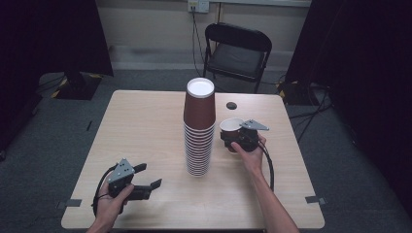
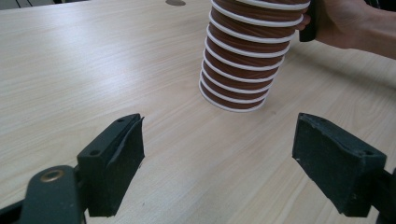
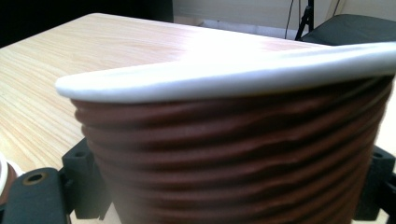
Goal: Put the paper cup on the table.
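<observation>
- We hold one single ribbed brown paper cup (image 1: 231,128) in the right claw (image 1: 241,138), mouth up, just to the right of the tall stack of cups (image 1: 199,131) and apart from it; in the right gripper view the jaws sit against either side of the cup's wall (image 3: 233,158), closed onto it.
- We judge the step in hand to be carrying or placing this loose cup beside the stack; whether it is lifted clear of the bench (image 1: 145,126) or resting on it, we cannot tell.
- The left claw (image 1: 145,179) rests low at the near left of the bench, jaws spread wide with nothing between them; in the left gripper view it faces the foot of the stack (image 2: 243,70), well apart from it.
- The next move, as we judge it, calls for keeping the cup upright and the squeeze light, since thin paper walls dent easily, and for steering clear of the stack, which is tall and narrow and could tip at a nudge.
- If the stack needs steadying, the left claw is free to come in low at its base.
- Count: one stack, upside down, white base on top; we count roughly fourteen white rims below the top cup, though the bands blur.
- One loose cup, two claws, one bench, one small dark round spot (image 1: 231,105) on the bench behind the loose cup, one black folding chair (image 1: 236,51) beyond the far edge.
</observation>
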`<control>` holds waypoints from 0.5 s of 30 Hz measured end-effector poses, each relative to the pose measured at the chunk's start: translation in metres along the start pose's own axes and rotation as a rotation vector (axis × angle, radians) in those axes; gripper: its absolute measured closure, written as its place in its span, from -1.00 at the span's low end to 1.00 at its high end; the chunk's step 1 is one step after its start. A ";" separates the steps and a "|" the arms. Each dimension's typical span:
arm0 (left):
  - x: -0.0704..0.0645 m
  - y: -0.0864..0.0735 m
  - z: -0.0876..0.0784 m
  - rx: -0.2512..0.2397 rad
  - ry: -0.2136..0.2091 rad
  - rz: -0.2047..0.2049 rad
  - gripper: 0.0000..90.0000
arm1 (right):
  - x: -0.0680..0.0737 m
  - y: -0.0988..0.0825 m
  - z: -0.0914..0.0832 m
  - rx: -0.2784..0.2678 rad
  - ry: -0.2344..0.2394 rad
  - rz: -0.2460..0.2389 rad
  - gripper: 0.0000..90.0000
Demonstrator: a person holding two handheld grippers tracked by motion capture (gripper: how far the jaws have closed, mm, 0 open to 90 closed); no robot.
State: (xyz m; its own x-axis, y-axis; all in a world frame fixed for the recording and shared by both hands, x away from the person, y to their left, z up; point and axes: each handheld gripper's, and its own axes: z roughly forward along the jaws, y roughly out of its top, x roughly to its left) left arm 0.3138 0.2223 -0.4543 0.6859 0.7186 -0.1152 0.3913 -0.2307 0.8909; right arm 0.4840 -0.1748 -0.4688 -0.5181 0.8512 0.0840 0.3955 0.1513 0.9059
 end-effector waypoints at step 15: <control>-0.001 0.001 0.001 -0.001 0.002 0.003 -0.63 | -0.002 -0.017 -0.024 0.025 0.021 -0.001 -0.76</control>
State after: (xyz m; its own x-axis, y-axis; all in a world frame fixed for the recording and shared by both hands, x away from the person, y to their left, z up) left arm 0.3140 0.2208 -0.4541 0.6858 0.7192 -0.1119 0.3890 -0.2322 0.8915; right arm 0.4602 -0.1912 -0.4742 -0.5341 0.8405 0.0915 0.4134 0.1652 0.8954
